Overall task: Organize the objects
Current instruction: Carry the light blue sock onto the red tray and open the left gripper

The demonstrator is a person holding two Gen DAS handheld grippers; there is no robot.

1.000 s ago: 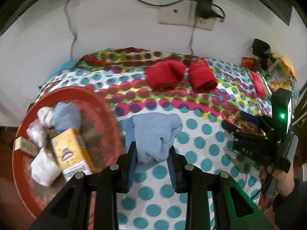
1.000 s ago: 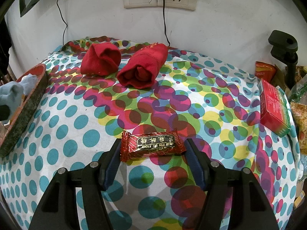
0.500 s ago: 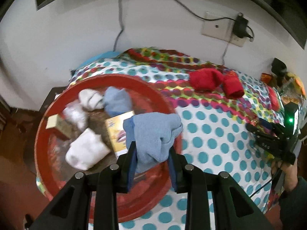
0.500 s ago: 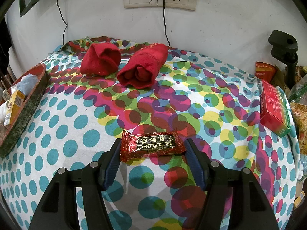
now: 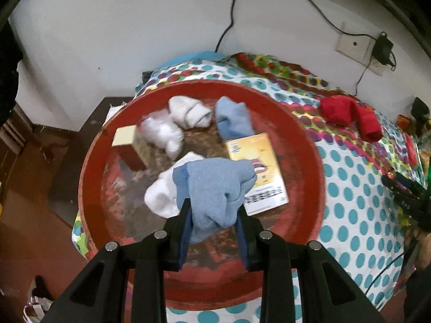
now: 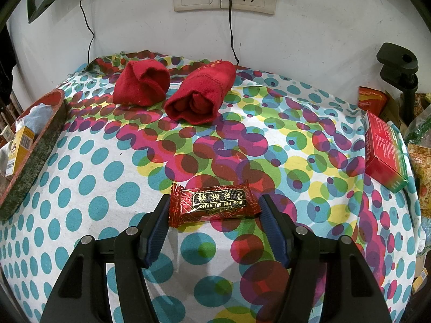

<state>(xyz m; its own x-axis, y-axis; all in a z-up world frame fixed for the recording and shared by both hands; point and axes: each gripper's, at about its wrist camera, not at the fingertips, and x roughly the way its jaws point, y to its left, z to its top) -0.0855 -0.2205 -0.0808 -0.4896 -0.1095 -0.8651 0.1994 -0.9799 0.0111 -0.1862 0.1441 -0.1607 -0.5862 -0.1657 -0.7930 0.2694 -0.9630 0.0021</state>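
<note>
Over the red tray [image 5: 309, 140], left gripper [image 5: 214, 224] pinches blue sock [image 5: 212, 188]; right gripper [image 6: 214, 216] brackets candy bar [image 6: 215, 204]

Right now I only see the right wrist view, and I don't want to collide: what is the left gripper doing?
Observer: The left gripper is shut on a blue sock, over the red tray.
Operator: I see only the tray's edge. What's inside?
Observer: White socks, a second blue sock, a yellow box and a small box.
Operator: Any room left?
Observer: Yes, its near-left floor looks bare.
</note>
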